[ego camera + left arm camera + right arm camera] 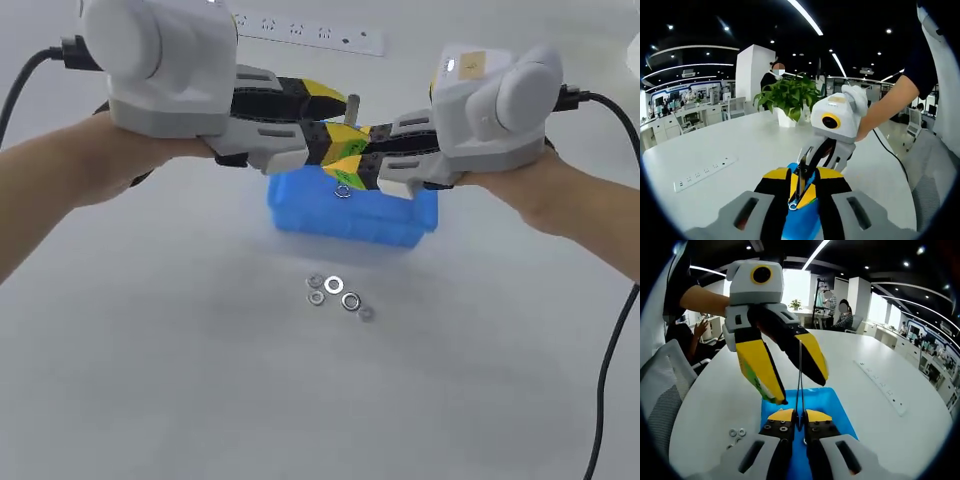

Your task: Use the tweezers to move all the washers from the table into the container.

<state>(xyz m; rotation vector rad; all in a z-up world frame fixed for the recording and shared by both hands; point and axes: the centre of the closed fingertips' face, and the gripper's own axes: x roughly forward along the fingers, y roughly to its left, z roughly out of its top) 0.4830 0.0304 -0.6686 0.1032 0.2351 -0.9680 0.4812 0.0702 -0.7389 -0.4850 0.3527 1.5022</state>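
**A:** Where are the washers?

**B:** 5 washers (335, 292) lie bunched on the table (150, 380), just in front of the blue container (345, 228). 1 single washer (343, 191) sits at the tip of the tweezers (800, 375), above the container's open top.

**A:** Is it pinched?

**B:** It is too small to tell. It sits right at the tip.

**A:** What holds the tweezers?

**B:** The right gripper (799, 416) does. Its yellow-tipped jaws are pressed together on the tweezers. The left gripper (802, 174) faces it from the other side with its jaws spread, 1 on each side of the tweezers. I cannot tell whether they touch them.

**A:** And around that?

**B:** Both grippers meet over the container, with a hand behind each. Black cables (610, 350) trail from them. A white power strip (310, 32) lies farther back on the table.
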